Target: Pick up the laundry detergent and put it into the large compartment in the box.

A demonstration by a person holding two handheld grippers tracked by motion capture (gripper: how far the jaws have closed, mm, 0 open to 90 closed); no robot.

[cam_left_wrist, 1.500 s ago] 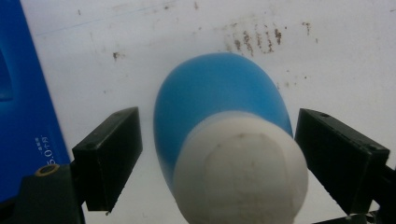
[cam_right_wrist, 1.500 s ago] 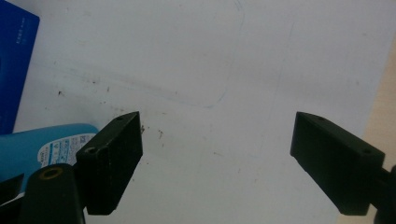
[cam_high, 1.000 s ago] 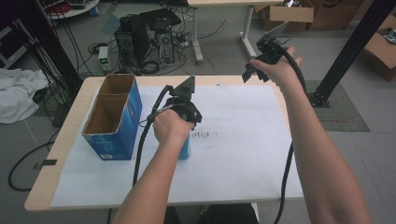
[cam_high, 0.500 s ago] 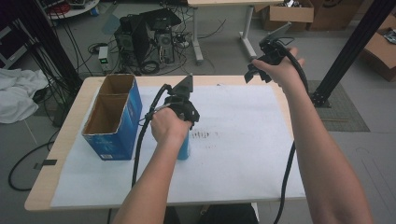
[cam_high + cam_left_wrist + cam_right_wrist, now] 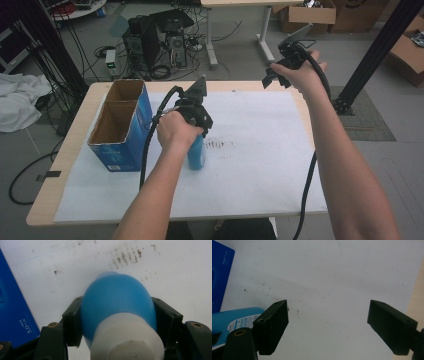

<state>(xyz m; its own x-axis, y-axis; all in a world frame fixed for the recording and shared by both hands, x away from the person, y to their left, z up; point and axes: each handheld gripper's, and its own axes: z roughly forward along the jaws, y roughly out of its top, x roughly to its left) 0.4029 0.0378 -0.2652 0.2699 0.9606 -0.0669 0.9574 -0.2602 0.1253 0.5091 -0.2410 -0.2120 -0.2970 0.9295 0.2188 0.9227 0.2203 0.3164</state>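
A person stands at a wooden bench (image 5: 75,130) covered by a large white paper sheet (image 5: 260,165), with both forearms reaching in over it. The left tongs (image 5: 196,131) are clamped on a blue bottle (image 5: 196,152) with a white cap. The bottle stands on the paper near the middle of the bench, just to the right of a blue cardboard box (image 5: 122,137) that is open at the top. In the left gripper view, the bottle (image 5: 117,307) sits squarely between the two black jaws, which press its blue body on either side just below the white cap (image 5: 127,340), and a corner of the blue box (image 5: 12,312) shows at the left edge. A patch of dark smudges (image 5: 220,145) marks the paper just right of the bottle. The right tongs (image 5: 285,60) are held up in the air beyond the far right corner of the bench, well apart from the bottle. In the right gripper view, the right tongs (image 5: 328,327) stand wide apart with nothing between the jaws, looking down on the white paper, with part of the bottle's label (image 5: 239,320) at the lower left.
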